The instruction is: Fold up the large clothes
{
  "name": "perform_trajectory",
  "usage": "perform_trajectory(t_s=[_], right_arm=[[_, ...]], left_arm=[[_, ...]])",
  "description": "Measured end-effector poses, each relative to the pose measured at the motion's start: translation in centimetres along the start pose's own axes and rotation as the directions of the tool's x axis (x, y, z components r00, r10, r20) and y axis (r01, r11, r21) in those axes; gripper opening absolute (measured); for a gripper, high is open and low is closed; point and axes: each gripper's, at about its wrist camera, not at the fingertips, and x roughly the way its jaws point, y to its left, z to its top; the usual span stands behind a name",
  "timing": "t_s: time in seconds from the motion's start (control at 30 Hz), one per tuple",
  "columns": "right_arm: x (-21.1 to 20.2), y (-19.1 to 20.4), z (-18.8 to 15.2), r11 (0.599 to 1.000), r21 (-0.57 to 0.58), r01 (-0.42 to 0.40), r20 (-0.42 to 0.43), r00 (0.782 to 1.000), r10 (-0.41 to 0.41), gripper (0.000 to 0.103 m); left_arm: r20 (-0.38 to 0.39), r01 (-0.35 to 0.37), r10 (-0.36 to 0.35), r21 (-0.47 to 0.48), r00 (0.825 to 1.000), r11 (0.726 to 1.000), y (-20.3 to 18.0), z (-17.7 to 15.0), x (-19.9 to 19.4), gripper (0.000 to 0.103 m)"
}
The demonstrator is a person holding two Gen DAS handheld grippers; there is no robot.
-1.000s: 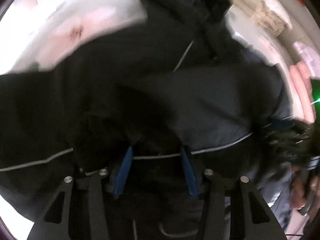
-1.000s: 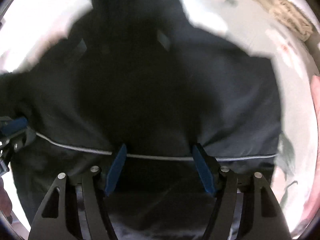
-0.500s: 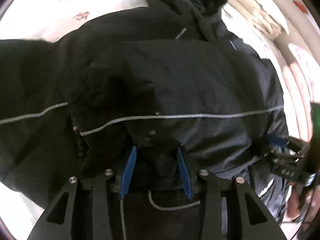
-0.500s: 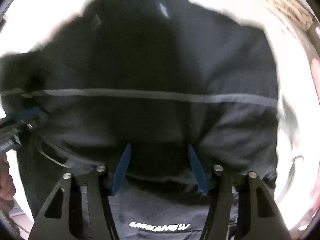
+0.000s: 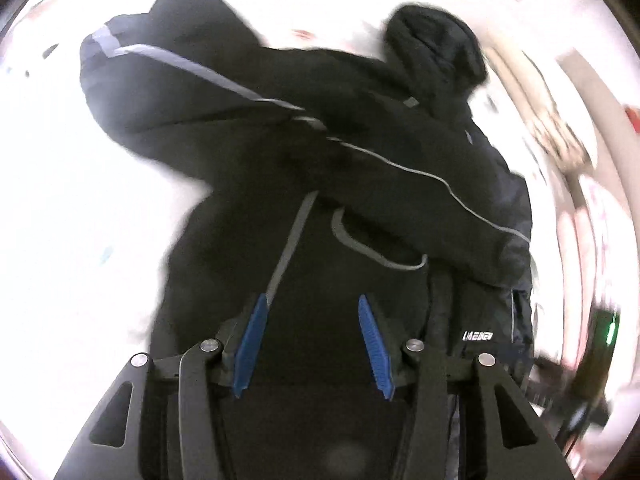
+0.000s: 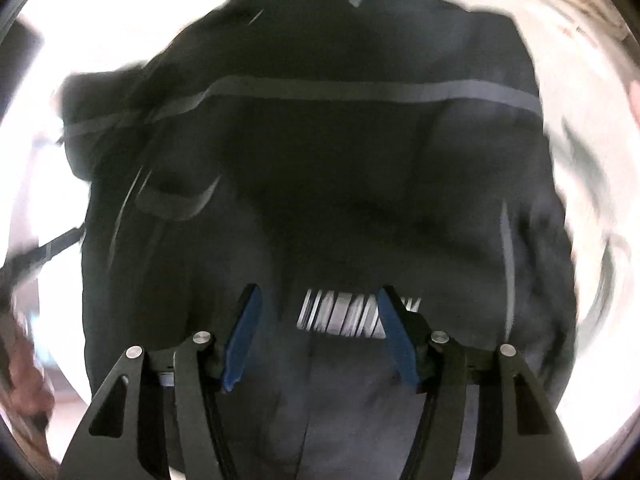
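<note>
Above a black jacket (image 5: 360,152) spread on a white surface (image 5: 80,200), my left gripper (image 5: 312,298) points steeply down. Its blue fingers (image 5: 250,344) stand a moderate way apart, the jaws having just been opening. Dark cloth shows in the gap between them, but the pads are not pinching it. One sleeve (image 5: 200,80), edged with grey piping, lies slanted across the jacket's body, and the hood (image 5: 436,48) sits bunched at the far end. Small white lettering (image 5: 477,336) shows on the cloth to the right of my fingers.

From the right wrist, the jacket (image 6: 340,160) fills most of the frame, blurred, with a grey stripe (image 6: 360,92) running across it from side to side. My right gripper (image 6: 319,289) hangs over it with its fingers (image 6: 240,340) fairly wide, these jaws also having just been opening. Nothing is clamped between them. The white lettering (image 6: 352,314), smeared by motion, lies on the jacket between the fingertips.
</note>
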Motion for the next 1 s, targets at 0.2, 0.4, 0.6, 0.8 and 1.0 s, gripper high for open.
perform_trajectory(t_s=[0.2, 0.4, 0.6, 0.8, 1.0], right_arm=[[-1.3, 3.0, -7.8, 0.992, -0.125, -0.025, -0.063, 0.998, 0.017, 0.065], [-0.2, 3.9, -6.0, 0.989, -0.147, 0.013, -0.014, 1.000, -0.015, 0.065], [0.5, 4.9, -0.1, 0.999, -0.003, 0.048, 0.034, 0.998, -0.047, 0.065], [2.1, 7.1, 3.8, 0.993, 0.076, 0.088, 0.034, 0.995, -0.090, 0.065], [5.5, 9.2, 5.3, 0.989, 0.098, 0.107, -0.030, 0.994, -0.105, 0.065]], left_arm=[[0.092, -0.100, 0.115, -0.156, 0.989, 0.983, 7.3, 0.6, -5.7, 0.054], [0.176, -0.106, 0.164, -0.297, 0.971, 0.949, 15.5, 7.1, -7.4, 0.058], [0.179, -0.056, 0.134, -0.384, 0.975, 0.922, 24.1, 17.1, -5.6, 0.059], [0.118, -0.078, 0.134, -0.390, 0.984, 0.918, 29.6, 26.0, 0.8, 0.059], [0.114, -0.051, 0.110, -0.426, 0.987, 0.903, 33.1, 31.2, 5.2, 0.059]])
